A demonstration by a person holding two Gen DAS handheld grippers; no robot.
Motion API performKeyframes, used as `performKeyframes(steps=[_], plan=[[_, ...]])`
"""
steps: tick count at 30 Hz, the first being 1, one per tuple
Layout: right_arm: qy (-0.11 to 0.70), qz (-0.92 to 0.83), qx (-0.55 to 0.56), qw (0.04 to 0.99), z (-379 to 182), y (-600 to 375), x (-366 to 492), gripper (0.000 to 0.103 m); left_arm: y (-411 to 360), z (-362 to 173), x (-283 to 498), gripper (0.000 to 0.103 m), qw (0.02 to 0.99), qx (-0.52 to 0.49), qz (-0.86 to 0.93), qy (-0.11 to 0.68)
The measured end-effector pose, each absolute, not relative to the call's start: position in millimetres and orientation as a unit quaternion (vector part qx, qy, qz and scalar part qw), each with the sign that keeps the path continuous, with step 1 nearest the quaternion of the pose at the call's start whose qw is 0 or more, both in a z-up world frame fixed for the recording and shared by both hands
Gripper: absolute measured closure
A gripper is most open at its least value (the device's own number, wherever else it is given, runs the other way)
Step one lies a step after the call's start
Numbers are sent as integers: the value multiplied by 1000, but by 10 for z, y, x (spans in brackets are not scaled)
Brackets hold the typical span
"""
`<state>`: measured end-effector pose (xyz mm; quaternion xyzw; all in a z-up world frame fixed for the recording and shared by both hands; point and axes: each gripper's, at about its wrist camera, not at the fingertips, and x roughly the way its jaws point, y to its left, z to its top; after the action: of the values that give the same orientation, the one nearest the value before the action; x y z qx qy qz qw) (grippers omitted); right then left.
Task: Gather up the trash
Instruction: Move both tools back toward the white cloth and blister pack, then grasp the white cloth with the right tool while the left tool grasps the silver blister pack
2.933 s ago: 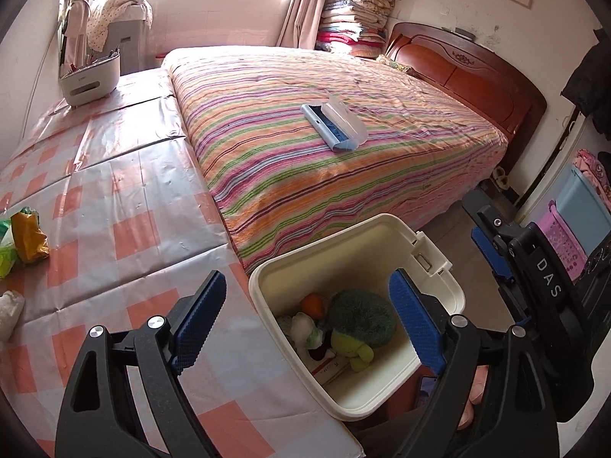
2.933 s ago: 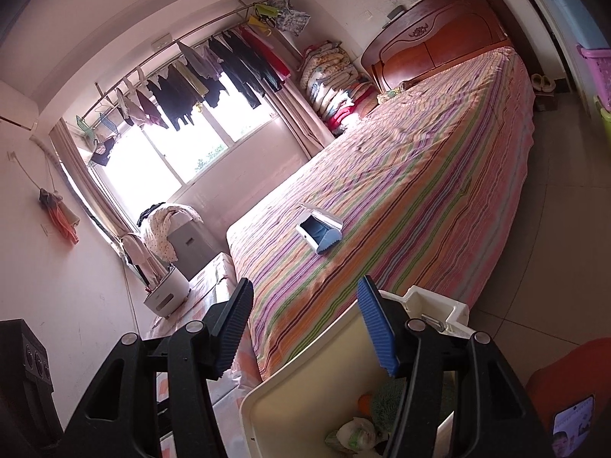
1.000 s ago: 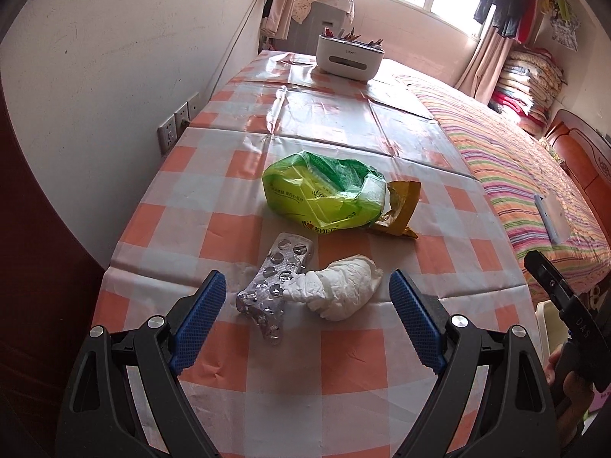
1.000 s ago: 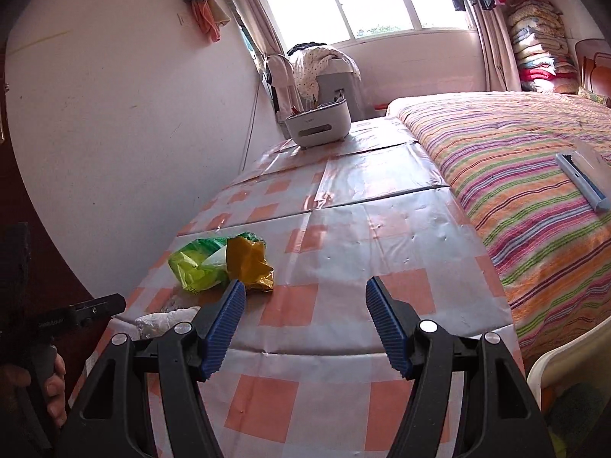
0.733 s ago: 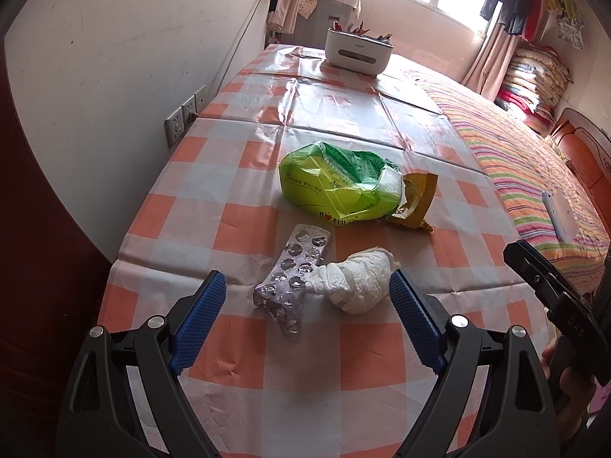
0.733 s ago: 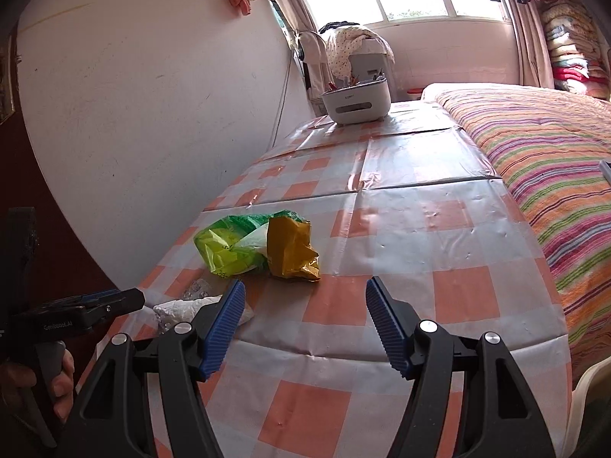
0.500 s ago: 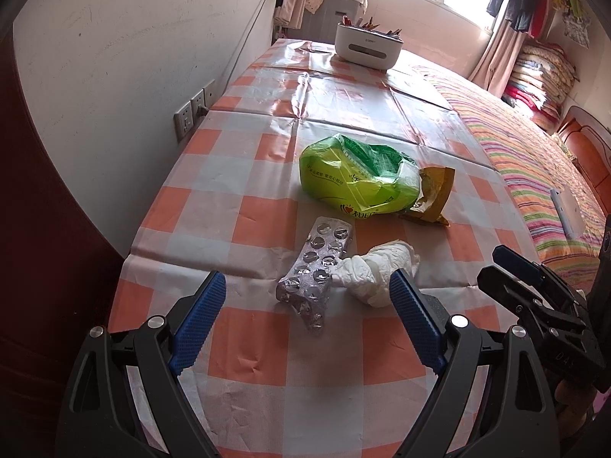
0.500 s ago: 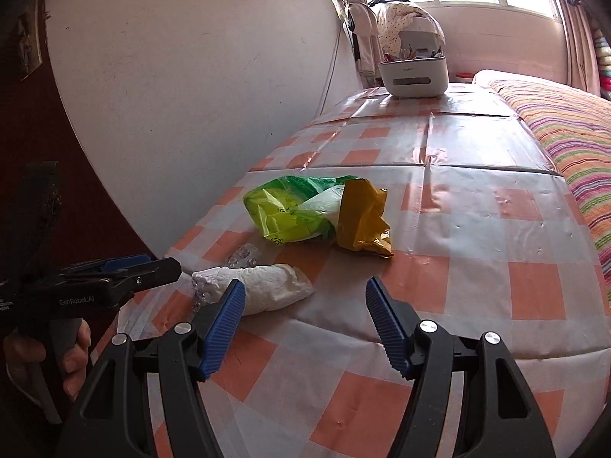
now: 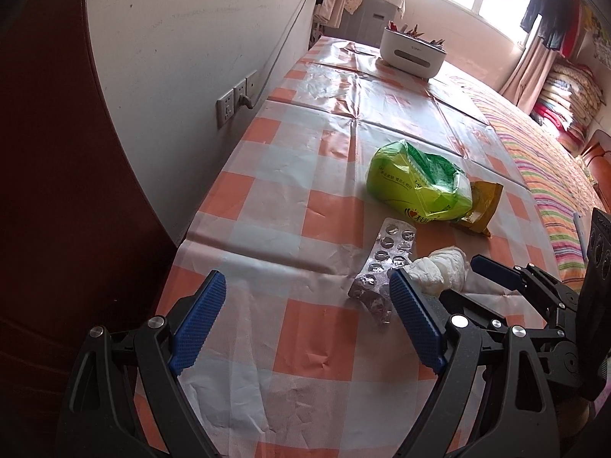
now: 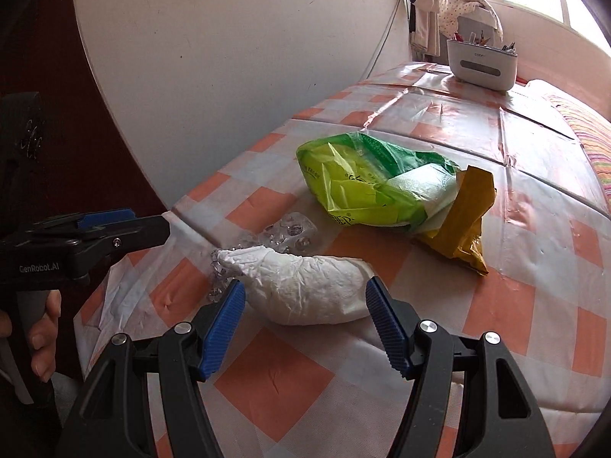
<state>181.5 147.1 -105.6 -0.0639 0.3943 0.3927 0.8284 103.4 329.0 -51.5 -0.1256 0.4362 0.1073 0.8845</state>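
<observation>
A crumpled white tissue wad [image 10: 305, 286] lies on the orange-checked tablecloth [image 10: 534, 297]. My right gripper [image 10: 305, 316] is open, its blue pads either side of the wad's near edge. Behind the wad lie a silver pill blister [image 10: 290, 234], a green plastic bag [image 10: 366, 183] and a yellow wrapper [image 10: 467, 221]. In the left wrist view the wad [image 9: 443, 271], blister [image 9: 385, 263], green bag [image 9: 416, 187] and wrapper [image 9: 481, 210] lie ahead to the right. My left gripper [image 9: 309, 324] is open and empty over the table's near left part.
A white organiser box [image 9: 412, 53] stands at the table's far end. The wall with sockets [image 9: 233, 103] runs along the left edge. A striped bed [image 9: 550, 168] borders the right side. The right gripper [image 9: 515, 282] shows in the left wrist view.
Both grippers swung from the bin by the bed to the table. The right gripper has closed in on the white wad; the left has drifted left and lower.
</observation>
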Motion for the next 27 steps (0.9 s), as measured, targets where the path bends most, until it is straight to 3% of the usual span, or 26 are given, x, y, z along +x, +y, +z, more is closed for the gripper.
performKeyframes(steps=[8, 9, 11, 13, 27], plan=[[419, 394, -62, 816, -1182, 1567, 1946, 39, 3277, -539, 1066, 17, 883, -126, 107, 440], [418, 395, -59, 816, -1182, 1554, 1944, 42, 3276, -544, 1075, 17, 882, -126, 108, 440], [418, 404, -55, 812, -1178, 1527, 1940, 59, 3270, -553, 1094, 17, 882, -126, 109, 441], [416, 400, -55, 815, -1173, 1494, 1932, 67, 3249, -566, 1125, 17, 881, -126, 106, 443], [393, 376, 55, 837, -912, 742, 1813, 69, 2827, -778, 1461, 17, 870, -66, 70, 484]])
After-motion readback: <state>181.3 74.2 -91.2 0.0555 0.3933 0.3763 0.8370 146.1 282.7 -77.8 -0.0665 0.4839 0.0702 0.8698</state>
